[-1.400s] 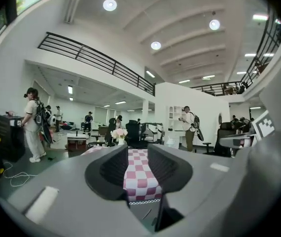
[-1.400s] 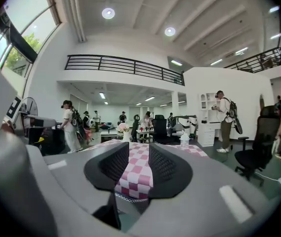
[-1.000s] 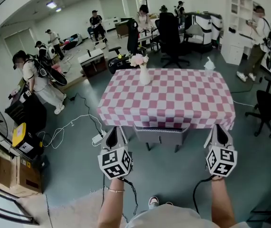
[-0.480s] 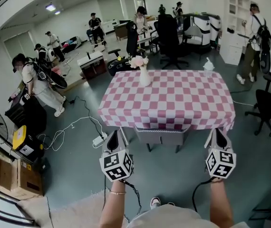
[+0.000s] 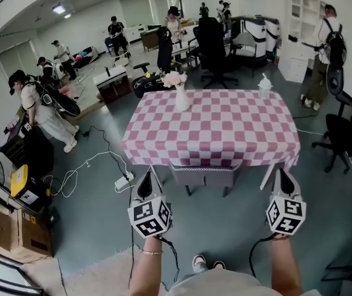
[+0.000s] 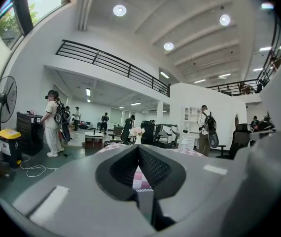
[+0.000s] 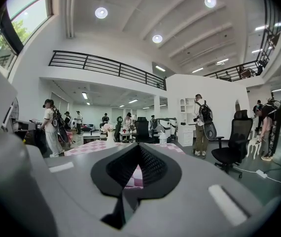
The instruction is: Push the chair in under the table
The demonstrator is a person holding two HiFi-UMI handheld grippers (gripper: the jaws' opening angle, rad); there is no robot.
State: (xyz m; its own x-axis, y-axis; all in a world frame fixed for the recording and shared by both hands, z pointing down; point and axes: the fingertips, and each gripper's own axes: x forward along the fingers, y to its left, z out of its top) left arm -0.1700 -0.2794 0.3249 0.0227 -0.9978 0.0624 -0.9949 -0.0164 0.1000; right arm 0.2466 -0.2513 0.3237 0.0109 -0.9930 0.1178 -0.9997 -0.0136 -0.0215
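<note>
Chair (image 5: 205,176) standing ahead of the two grippers and between their lines, with its grey back sitting just under the near edge of the table (image 5: 163,142) and its seat hiding beneath the pink-checked cloth (image 5: 219,119).

Over the last second the chair is keeping the same place against that edge. Only the head view is drifting a little, and people in the background are walking on.

Left gripper (image 5: 149,176) is hovering short of the chair and off to its left, apart from it. Its jaws are pressed together on nothing, and in the left gripper view only a strip of the checked cloth is showing past the closed tips.

Right gripper (image 5: 282,176) is hovering further out on the chair's other side, near the table's front corner. It is likewise closed and empty, and is touching neither chair nor cloth.

Beyond the left gripper, on the far part of the tabletop, a vase of flowers (image 5: 180,94) is standing upright. Beyond the right gripper, a small white bottle (image 5: 264,85) is standing at the far corner.

Judged from this, the push is looking complete. With the chair no longer advancing and both grippers standing clear, little seems to be remaining beyond confirming that the back is lying square to the edge.
</note>
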